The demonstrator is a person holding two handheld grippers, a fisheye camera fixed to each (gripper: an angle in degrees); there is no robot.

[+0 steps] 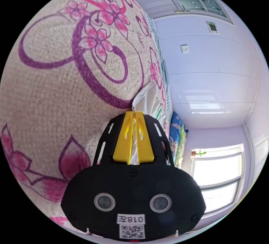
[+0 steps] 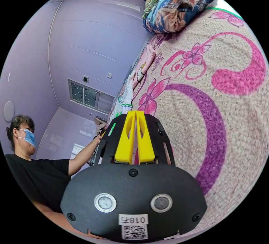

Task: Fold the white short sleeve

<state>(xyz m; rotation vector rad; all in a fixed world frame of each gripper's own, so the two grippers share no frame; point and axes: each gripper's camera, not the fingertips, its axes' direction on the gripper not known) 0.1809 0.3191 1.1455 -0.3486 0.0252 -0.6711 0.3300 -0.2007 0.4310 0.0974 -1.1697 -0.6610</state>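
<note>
Grippers low over the flowered bedspread (image 1: 56, 87), white cloth pinched in my left one.

My left gripper (image 1: 134, 113) has its yellow jaws pressed together on a fold of the white short sleeve (image 1: 147, 95), which bunches out just past the tips against the bedspread. In the right gripper view, my right gripper (image 2: 136, 112) has its jaws drawn together too, nothing visibly between them, and the white garment lies just beyond, to the left, along the bed's edge, with a pink garment (image 2: 144, 68) farther along and a bundled quilt (image 2: 173, 0) at the far end. A person (image 2: 30, 168) in a black top reaches toward the bed.
</note>
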